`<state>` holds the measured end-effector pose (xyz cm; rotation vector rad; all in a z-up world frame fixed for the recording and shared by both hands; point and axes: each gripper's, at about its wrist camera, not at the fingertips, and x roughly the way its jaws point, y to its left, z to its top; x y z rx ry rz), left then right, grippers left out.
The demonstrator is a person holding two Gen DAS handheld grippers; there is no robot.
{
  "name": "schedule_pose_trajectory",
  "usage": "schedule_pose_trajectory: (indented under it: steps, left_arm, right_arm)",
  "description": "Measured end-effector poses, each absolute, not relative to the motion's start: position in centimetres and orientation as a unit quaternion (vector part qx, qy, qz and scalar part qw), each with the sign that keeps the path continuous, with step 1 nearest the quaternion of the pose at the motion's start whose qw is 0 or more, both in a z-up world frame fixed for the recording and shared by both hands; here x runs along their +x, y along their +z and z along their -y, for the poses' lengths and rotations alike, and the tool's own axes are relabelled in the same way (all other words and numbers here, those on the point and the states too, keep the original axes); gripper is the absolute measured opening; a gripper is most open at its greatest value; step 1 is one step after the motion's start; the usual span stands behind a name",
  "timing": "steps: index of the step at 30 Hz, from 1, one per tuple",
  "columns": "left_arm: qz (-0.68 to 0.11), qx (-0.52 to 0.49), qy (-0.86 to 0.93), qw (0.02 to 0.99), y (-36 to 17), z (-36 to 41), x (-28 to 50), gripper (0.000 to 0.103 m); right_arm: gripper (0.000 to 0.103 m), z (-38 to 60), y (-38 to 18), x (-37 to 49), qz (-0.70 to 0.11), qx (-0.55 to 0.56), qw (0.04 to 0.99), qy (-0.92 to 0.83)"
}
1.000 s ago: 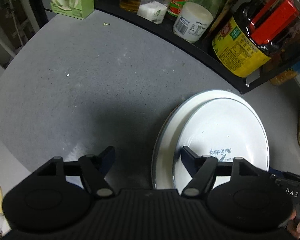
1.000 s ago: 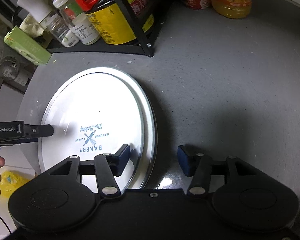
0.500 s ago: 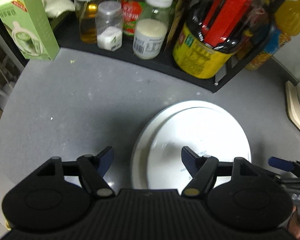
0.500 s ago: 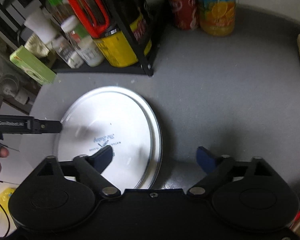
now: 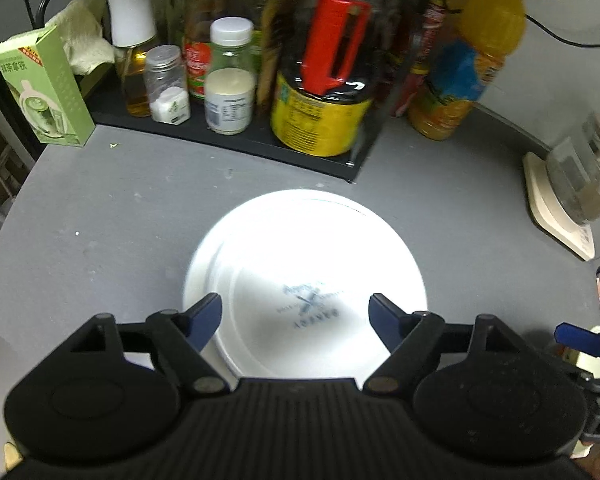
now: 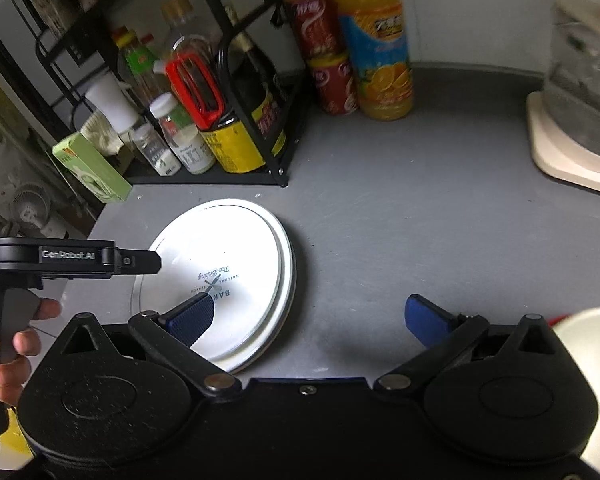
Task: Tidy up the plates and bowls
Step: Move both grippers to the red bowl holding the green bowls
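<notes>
Stacked flat on the grey round desk point(image 5: 100, 208), just before the black condiment rack point(image 5: 228, 142): two round white plates point(image 5: 304, 264), the upper printed with a blue bakery logo. Above them, left claw point(image 5: 296, 316) opening, nothing between its blue pads; right claw point(image 6: 308, 316) spread wide, equally empty. Judged stiff, glossy, slippery and breakable; best pinched at the thin rim, where the upper plate sat slightly off-centre.

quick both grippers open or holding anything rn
left gripper: jaws opening, holding nothing, above the stacked plates
right gripper: jaws opening, wide, holding nothing
</notes>
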<state>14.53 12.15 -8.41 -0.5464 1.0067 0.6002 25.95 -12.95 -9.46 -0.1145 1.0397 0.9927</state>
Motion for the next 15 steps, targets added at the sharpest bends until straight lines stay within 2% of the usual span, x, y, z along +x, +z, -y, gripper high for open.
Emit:
schedule_pose_trajectory:
  steps: [12,15]
  left_arm:
    - [-0.451,-0.244,0.256,0.820,-6.5,-6.0,14.0,0.081]
    - [-0.439,-0.250,0.234,0.830,-6.1,-4.7,14.0,0.092]
  right_arm:
    - [0.103,19.9,-7.8,25.1,-0.453,-0.015,0.785,0.422]
    - [0.103,21.5,-7.8,25.0,-0.448,-0.009,0.795,0.410]
